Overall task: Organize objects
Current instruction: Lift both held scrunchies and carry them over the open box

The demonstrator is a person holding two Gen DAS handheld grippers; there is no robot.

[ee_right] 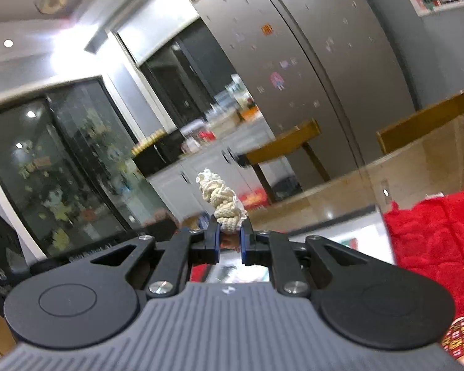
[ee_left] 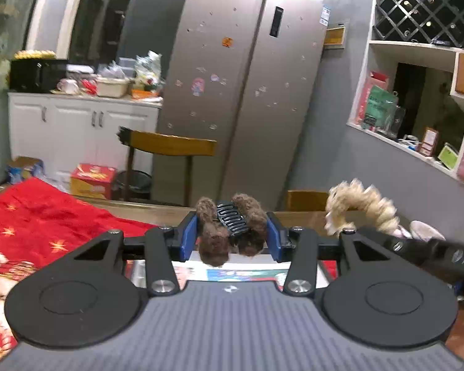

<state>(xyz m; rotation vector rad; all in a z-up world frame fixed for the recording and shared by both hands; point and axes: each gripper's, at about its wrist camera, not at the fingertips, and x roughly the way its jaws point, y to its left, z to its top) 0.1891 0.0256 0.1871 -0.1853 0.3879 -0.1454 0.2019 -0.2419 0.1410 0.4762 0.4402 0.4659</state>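
Well, the left gripper [ee_left: 232,235] has its blue pads pinching a fuzzy brown hair claw [ee_left: 232,228]: two plush, rounded lobes of curly pile flank a black plastic comb of ribbed teeth, and the clip fills the gap between the pads, its furry ends hanging below them. It is held up in the air in front of the steel fridge [ee_left: 241,92], above the edge of the glossy table [ee_right: 340,191].

The right gripper [ee_right: 230,239] is squeezed nearly together on a cream scrunchie [ee_right: 222,204], a crinkled, frilly loop of soft fabric that stands up out of the narrow jaws like a twisted rope. Seen from the left wrist view, that scrunchie [ee_left: 360,205] sits just right of the brown clip, also between me and the fridge. A red cloth [ee_left: 46,216] with gold stars, nubby and rumpled, covers part of the table to the fridge's near side.
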